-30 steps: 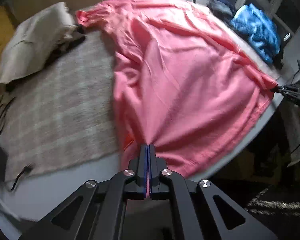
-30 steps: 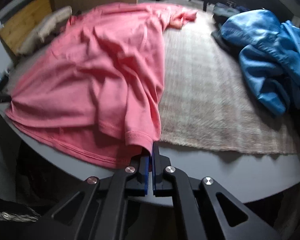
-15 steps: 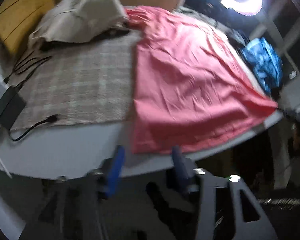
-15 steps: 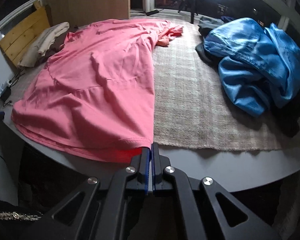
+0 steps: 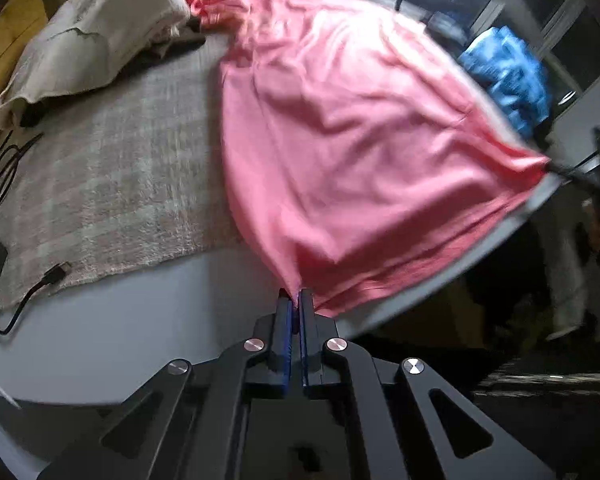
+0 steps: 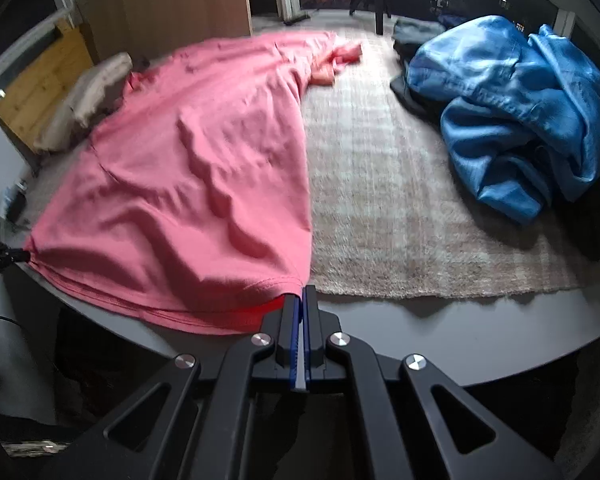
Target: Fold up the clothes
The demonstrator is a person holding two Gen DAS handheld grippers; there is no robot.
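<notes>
Pink shirt [image 5: 360, 128] between both closed tools

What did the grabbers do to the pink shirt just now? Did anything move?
Half a second ago the left gripper was open and off the cloth; it has since come back and shut on the hem corner of the pink shirt, as a second ago. The shirt's body is more rumpled again. The right gripper kept its pinch on the other hem corner. The blue garment, beige cloth and rug stayed put.
</notes>
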